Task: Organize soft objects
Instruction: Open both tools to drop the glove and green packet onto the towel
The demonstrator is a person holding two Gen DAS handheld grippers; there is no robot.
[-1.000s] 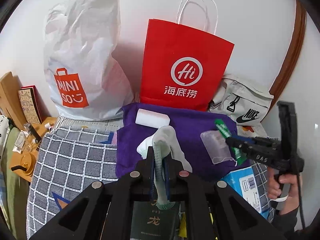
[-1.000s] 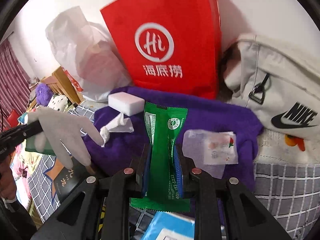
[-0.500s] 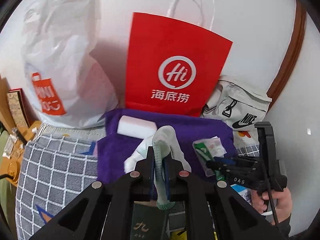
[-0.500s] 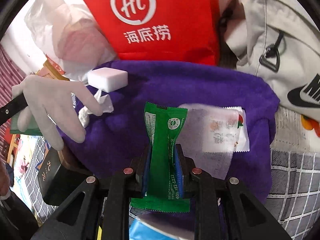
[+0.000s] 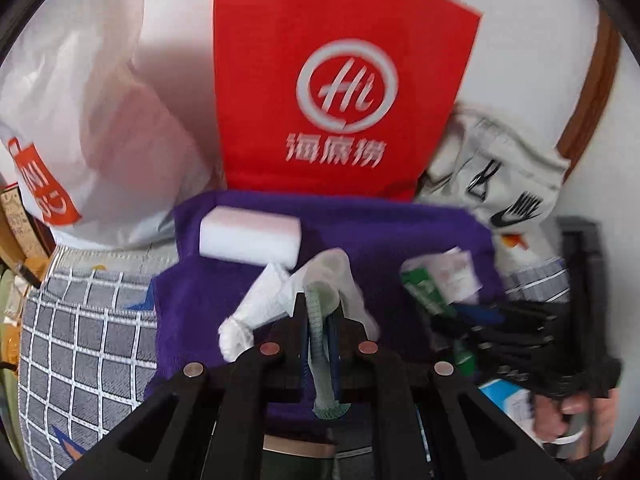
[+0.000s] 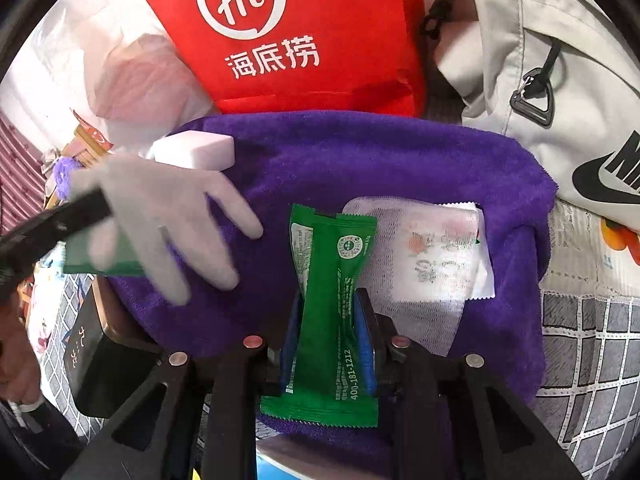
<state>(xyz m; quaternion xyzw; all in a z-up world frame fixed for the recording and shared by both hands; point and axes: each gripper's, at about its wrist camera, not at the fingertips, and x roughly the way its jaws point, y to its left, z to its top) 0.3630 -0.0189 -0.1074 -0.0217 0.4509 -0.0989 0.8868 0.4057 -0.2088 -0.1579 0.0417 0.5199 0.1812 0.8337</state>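
at left of the right wrist frame my left gripper [image 6: 86,210] is clamped on the pale glove [image 6: 168,216], hanging over the purple towel [image 6: 400,160]. at centre my right gripper [image 6: 328,322] pinches the green sachet [image 6: 336,280] beside the white sachet [image 6: 436,256]. i'd lower both flat onto bare towel, apart, before letting go.
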